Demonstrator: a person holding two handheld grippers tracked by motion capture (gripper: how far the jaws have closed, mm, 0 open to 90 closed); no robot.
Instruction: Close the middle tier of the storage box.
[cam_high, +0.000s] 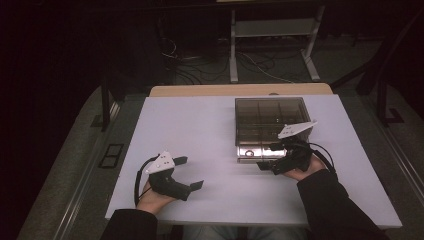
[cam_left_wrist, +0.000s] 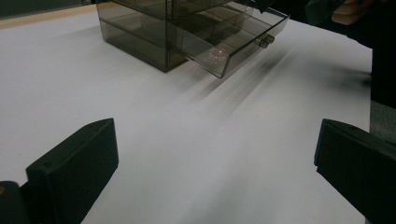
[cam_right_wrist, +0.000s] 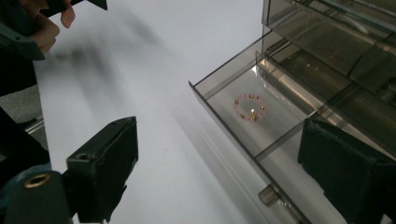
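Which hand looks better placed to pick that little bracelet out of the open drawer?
Probably the right. The right gripper hovers open at the drawer, the bracelet just ahead of it. The left gripper sits open farther off.

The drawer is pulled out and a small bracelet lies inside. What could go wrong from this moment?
1. The right gripper, jaws open and empty, sits close to the drawer; a careless move could knock its small knob and shift the smoked plastic box on the smooth table.
2. The bracelet is small and lies flat, so wide jaws may push it instead of gripping it.
3. The left gripper rests apart, so nothing steadies the box.
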